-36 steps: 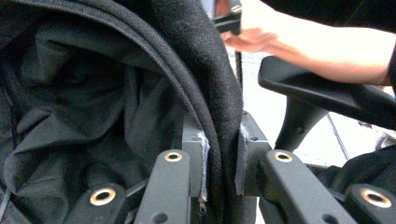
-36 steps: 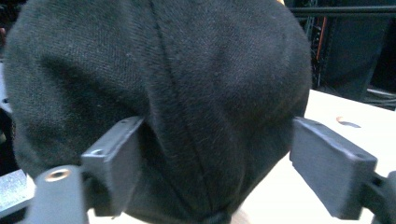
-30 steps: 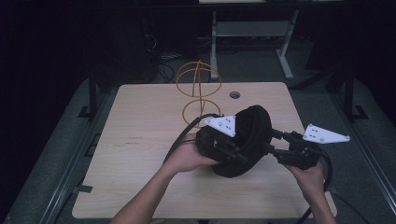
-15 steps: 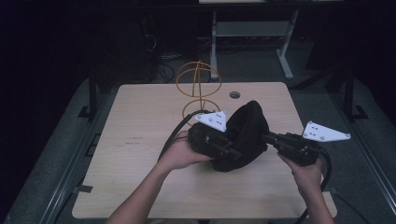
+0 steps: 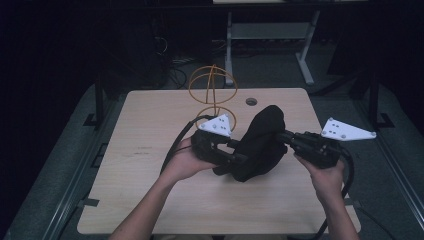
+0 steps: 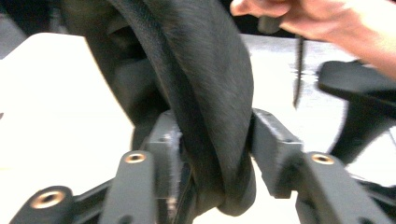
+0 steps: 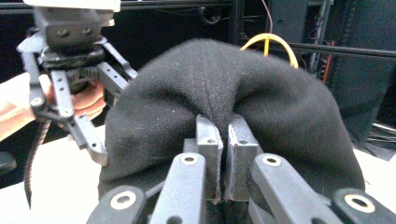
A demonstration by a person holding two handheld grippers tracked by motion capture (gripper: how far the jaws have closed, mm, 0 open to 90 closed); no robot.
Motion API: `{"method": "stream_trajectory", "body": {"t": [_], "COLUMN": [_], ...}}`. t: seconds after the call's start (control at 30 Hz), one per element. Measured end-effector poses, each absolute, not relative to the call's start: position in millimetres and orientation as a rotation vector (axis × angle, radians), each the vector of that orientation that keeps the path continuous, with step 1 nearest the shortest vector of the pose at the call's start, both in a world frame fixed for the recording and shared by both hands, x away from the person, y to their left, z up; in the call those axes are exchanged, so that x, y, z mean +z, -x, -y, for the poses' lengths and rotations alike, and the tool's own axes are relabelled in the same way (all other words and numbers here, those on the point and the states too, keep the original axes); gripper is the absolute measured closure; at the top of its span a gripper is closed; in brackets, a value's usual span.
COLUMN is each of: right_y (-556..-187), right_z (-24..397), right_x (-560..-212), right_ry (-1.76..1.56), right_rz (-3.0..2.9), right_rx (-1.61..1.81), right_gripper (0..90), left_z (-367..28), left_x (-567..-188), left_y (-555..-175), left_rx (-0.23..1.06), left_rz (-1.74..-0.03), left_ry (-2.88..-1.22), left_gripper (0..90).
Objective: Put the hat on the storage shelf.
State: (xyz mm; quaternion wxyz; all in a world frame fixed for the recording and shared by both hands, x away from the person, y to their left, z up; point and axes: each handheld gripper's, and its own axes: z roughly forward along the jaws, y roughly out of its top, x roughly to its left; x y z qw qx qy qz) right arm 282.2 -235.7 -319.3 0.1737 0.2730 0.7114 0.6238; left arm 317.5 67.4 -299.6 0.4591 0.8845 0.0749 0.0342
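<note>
A black knit hat (image 5: 260,145) hangs over the wooden table (image 5: 150,135), between my two grippers. My right gripper (image 5: 280,137) comes in from the right and is shut on a pinch of the hat's fabric (image 7: 233,84), pads (image 7: 208,140) nearly together; its jaws have just been closing. My left gripper (image 5: 239,157) reaches in from the left. Its jaws have just been opening and now stand apart around the hat's thick folded rim (image 6: 205,84), which lies loosely between the pads (image 6: 273,144).
An orange wire stand (image 5: 212,85) rises at the table's far edge, behind the hat, near a round hole (image 5: 251,101) in the tabletop. Black cables trail from both grippers. The person's right hand (image 6: 317,23) is seen past the hat.
The right gripper closed onto the hat and rose a little, lifting it more upright. The left gripper's jaws spread apart around the rim and it shifted slightly left.
</note>
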Motion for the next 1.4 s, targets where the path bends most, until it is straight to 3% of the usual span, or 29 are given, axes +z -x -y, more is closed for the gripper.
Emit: {"method": "stream_trajectory", "body": {"t": [0.37,0.6,0.77,1.4], "right_y": [-296,-314,-327,-363], "right_z": [246,250,247,217], "right_x": [-298,-279,-264,-226], "right_ry": [-0.846,-0.892,-0.894,-0.859], "right_rz": [-1.967,-1.946,-1.95,-1.972], "right_rx": [1.71,1.667,1.648,1.599], "right_gripper": [86.2,86.1,86.1,86.1], "left_z": [-115,-164,-188,-225], "left_x": [-310,-342,-359,-406], "left_y": [-319,-322,-325,-324], "left_rx": [0.154,0.236,0.219,0.312], "left_rz": [-0.316,-0.466,-0.541,-0.663], "left_ry": [-2.152,-2.18,-2.172,-2.206], "left_gripper": [43.8,40.1,37.7,26.4]}}
